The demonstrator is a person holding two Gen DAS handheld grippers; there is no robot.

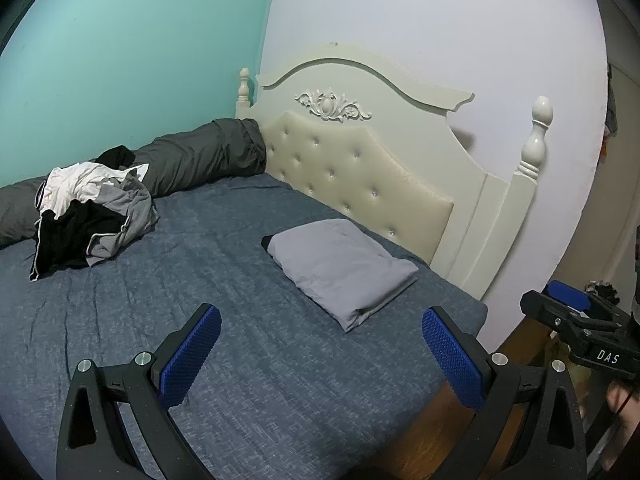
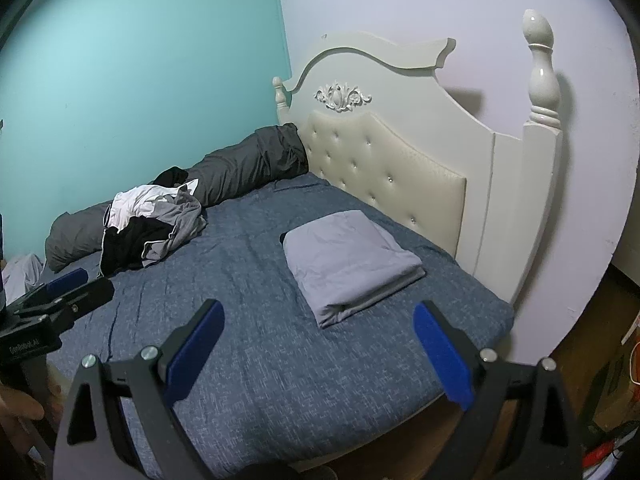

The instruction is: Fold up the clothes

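Observation:
A folded light grey garment [image 1: 342, 270] lies on the blue bed cover [image 1: 224, 320] near the headboard; it also shows in the right wrist view [image 2: 350, 262]. A loose pile of white, grey and black clothes [image 1: 94, 214] lies at the far left of the bed, seen too in the right wrist view [image 2: 154, 226]. My left gripper [image 1: 320, 352] is open and empty above the bed's near part, short of the folded garment. My right gripper [image 2: 318, 346] is open and empty, also short of it. The right gripper shows at the left view's right edge [image 1: 576, 312].
A dark grey rolled duvet [image 1: 192, 160] lies along the teal wall behind the pile. A cream tufted headboard [image 1: 360, 168] with posts stands at the bed's right end. Wooden floor [image 2: 592, 320] and clutter lie beyond the bed's right edge.

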